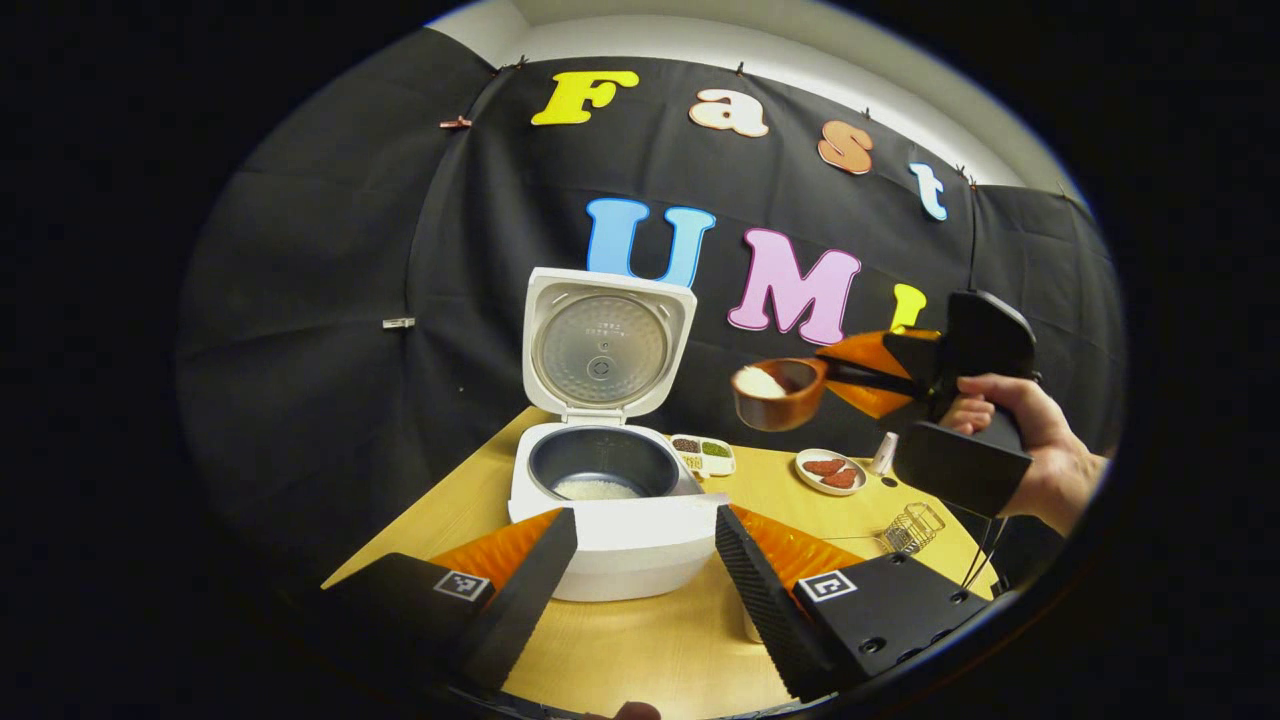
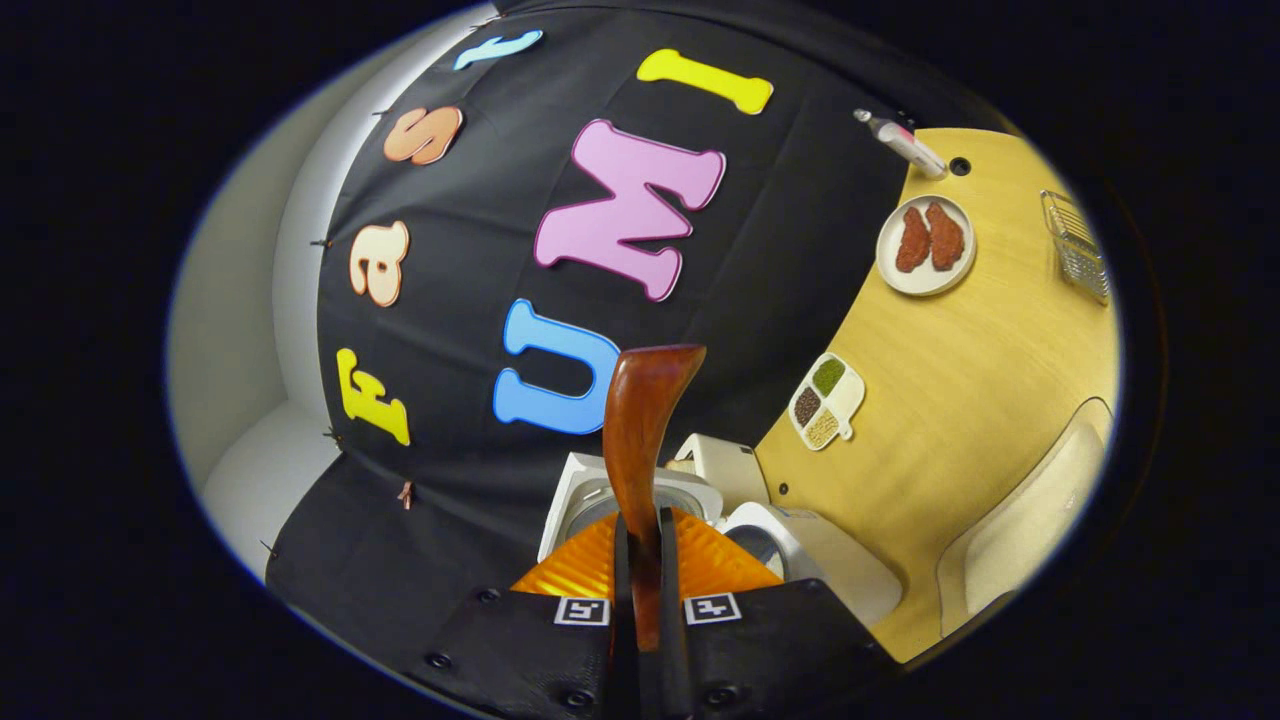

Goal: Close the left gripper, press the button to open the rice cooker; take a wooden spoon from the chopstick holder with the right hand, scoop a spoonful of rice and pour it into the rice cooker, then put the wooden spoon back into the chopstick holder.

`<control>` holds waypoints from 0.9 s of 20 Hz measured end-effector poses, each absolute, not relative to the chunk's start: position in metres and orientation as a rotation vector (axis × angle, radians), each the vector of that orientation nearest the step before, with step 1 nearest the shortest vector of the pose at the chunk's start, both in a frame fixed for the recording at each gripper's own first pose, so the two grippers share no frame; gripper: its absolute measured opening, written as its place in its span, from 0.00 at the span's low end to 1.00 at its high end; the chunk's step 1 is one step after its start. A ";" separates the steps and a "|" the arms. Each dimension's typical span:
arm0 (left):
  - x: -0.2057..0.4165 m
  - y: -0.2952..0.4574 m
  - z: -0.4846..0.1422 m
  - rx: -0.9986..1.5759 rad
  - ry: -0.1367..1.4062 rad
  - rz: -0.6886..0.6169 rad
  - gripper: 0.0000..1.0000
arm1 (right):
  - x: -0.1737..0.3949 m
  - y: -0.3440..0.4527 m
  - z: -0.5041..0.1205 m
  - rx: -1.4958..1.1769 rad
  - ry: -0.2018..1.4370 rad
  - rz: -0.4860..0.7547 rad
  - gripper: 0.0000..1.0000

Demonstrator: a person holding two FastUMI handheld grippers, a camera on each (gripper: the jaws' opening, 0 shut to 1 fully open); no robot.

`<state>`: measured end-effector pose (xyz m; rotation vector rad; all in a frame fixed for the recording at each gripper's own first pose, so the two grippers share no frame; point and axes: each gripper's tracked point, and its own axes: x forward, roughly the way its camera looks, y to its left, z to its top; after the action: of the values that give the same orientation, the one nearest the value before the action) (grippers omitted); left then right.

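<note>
The white rice cooker (image 1: 620, 530) stands on the wooden table (image 1: 660, 650) with its lid (image 1: 600, 345) raised; a little rice lies in its dark pot (image 1: 598, 488). My left gripper (image 1: 645, 575) is open, low in front of the cooker, nothing between its fingers. To the cooker's right and above table height, my right gripper (image 1: 850, 372) is shut on the handle of the wooden spoon (image 1: 778, 392), whose bowl holds white rice. In the right gripper view, the spoon handle (image 2: 640, 430) rises from my right gripper (image 2: 640, 570), with the cooker (image 2: 800, 545) just behind. The wire chopstick holder (image 1: 912, 527) stands at the right.
A plate with red pieces (image 1: 830, 470), a small divided dish of grains (image 1: 705, 455) and a small bottle (image 1: 883, 452) sit behind and right of the cooker. A hand (image 1: 1040, 450) holds the right gripper. A cream rounded container (image 2: 1030, 520) lies near the cooker.
</note>
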<state>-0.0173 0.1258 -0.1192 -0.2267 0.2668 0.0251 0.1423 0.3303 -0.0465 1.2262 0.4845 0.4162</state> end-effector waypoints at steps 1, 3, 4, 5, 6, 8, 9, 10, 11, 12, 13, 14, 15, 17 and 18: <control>-0.017 0.129 -0.121 -0.228 0.271 0.029 0.96 | 0.145 0.346 -0.047 1.192 0.489 0.425 0.12; -0.017 0.136 -0.123 -0.232 0.270 0.038 0.95 | 0.152 0.373 -0.050 1.112 0.489 0.439 0.12; -0.017 0.140 -0.123 -0.234 0.271 0.042 0.95 | 0.156 0.389 -0.052 1.073 0.491 0.447 0.12; -0.017 0.143 -0.126 -0.237 0.271 0.047 0.95 | 0.159 0.402 -0.054 1.036 0.490 0.456 0.12; -0.017 0.147 -0.128 -0.240 0.272 0.053 0.95 | 0.162 0.412 -0.058 0.996 0.489 0.461 0.12; -0.017 0.154 -0.128 -0.247 0.273 0.063 0.95 | 0.168 0.433 -0.068 0.909 0.487 0.466 0.12; -0.017 0.157 -0.131 -0.252 0.275 0.069 0.95 | 0.170 0.440 -0.074 0.856 0.483 0.471 0.12; -0.018 0.159 -0.132 -0.258 0.276 0.076 0.95 | 0.173 0.448 -0.076 0.807 0.481 0.476 0.12; -0.019 0.162 -0.134 -0.265 0.279 0.082 0.95 | 0.173 0.454 -0.086 0.762 0.484 0.480 0.12; -0.020 0.165 -0.136 -0.274 0.282 0.090 0.95 | 0.173 0.459 -0.090 0.725 0.482 0.487 0.12; -0.022 0.167 -0.137 -0.287 0.283 0.097 0.95 | 0.175 0.464 -0.092 0.688 0.472 0.495 0.12; -0.024 0.168 -0.138 -0.297 0.284 0.101 0.95 | 0.178 0.469 -0.096 0.650 0.465 0.497 0.12; -0.025 0.169 -0.141 -0.298 0.288 0.107 0.95 | 0.180 0.473 -0.100 0.612 0.458 0.502 0.12; -0.027 0.173 -0.145 -0.283 0.294 0.122 0.96 | 0.184 0.478 -0.104 0.535 0.438 0.511 0.12; -0.028 0.174 -0.145 -0.278 0.295 0.126 0.95 | 0.185 0.480 -0.106 0.493 0.429 0.514 0.12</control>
<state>-0.0280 0.1743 -0.1452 -0.2780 0.2945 0.1256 0.1851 0.4798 -0.1062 0.4929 0.4291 0.5136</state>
